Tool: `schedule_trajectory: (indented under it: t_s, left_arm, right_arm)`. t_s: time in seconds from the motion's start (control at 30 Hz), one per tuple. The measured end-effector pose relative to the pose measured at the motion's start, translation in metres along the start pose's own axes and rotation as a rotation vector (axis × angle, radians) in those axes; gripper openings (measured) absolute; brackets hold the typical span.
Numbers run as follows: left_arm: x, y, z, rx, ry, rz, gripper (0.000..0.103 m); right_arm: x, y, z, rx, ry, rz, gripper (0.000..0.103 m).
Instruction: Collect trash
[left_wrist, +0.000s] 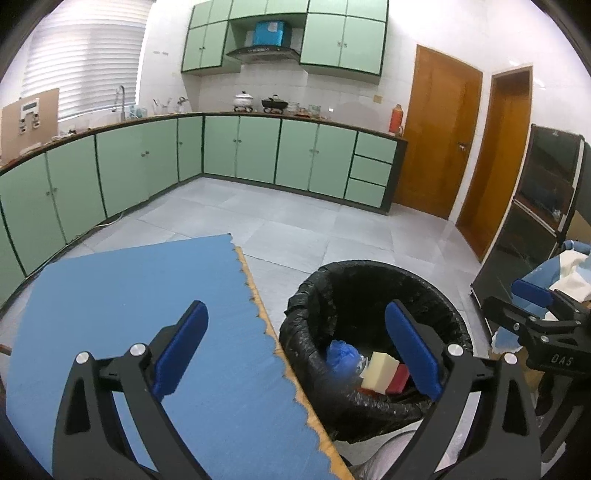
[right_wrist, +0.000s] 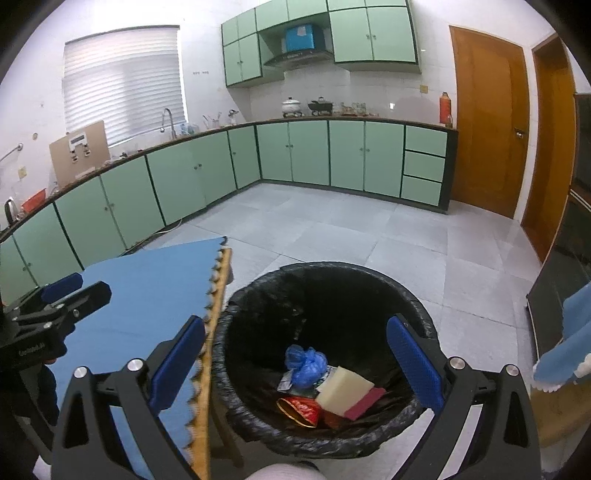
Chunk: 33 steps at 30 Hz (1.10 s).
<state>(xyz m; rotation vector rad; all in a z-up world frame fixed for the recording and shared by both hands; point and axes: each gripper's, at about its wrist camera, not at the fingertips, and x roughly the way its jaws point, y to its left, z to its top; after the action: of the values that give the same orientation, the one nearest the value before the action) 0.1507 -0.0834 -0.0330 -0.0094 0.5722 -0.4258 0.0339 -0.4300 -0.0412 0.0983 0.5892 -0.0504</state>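
Observation:
A black-lined trash bin (right_wrist: 236, 332) stands on the floor beside a blue-matted table (right_wrist: 147, 295). Inside lie a yellow-and-red sponge (right_wrist: 345, 393), a crumpled blue bag (right_wrist: 306, 365) and a red wrapper (right_wrist: 301, 410). My right gripper (right_wrist: 295, 362) is open and empty, directly above the bin. My left gripper (left_wrist: 295, 350) is open and empty, straddling the table edge and the bin (left_wrist: 303, 354); the sponge (left_wrist: 380, 373) and blue bag (left_wrist: 341, 356) show there too. The right gripper also shows at the right of the left wrist view (left_wrist: 532, 314).
Green kitchen cabinets (left_wrist: 240, 151) run along the back and left walls. Wooden doors (left_wrist: 436, 136) stand at the right, with a dark glass cabinet (left_wrist: 543, 206) beside them. Grey tiled floor (right_wrist: 332, 229) lies beyond the bin. Blue and white items (right_wrist: 569, 350) sit at the far right.

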Motion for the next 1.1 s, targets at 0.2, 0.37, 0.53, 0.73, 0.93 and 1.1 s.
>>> schedule_trajectory:
  t_s: [0.2, 0.37, 0.53, 0.73, 0.93, 1.1]
  left_arm:
    - [-0.029, 0.006, -0.001, -0.017, -0.018, 0.019, 0.094]
    - [-0.043, 0.008, -0.004, -0.023, -0.014, 0.036, 0.094]
    - [-0.056, 0.006, -0.004, -0.014, -0.014, 0.050, 0.094]
    - [-0.070, 0.003, -0.004, -0.009, -0.025, 0.059, 0.094]
    - [-0.080, 0.001, -0.004, -0.003, -0.038, 0.063, 0.094]
    - [-0.088, 0.000, -0.004, 0.002, -0.052, 0.063, 0.094]
  right_arm:
    - [-0.019, 0.016, 0.002, -0.011, -0.020, 0.018, 0.097]
    - [-0.033, 0.023, 0.004, -0.008, -0.034, 0.032, 0.097]
    - [-0.044, 0.029, 0.003, -0.020, -0.048, 0.037, 0.097]
    - [-0.056, 0.038, 0.002, -0.048, -0.069, 0.049, 0.097]
    - [-0.063, 0.043, 0.002, -0.061, -0.078, 0.057, 0.097]
    - [-0.066, 0.047, 0.002, -0.066, -0.085, 0.062, 0.097]
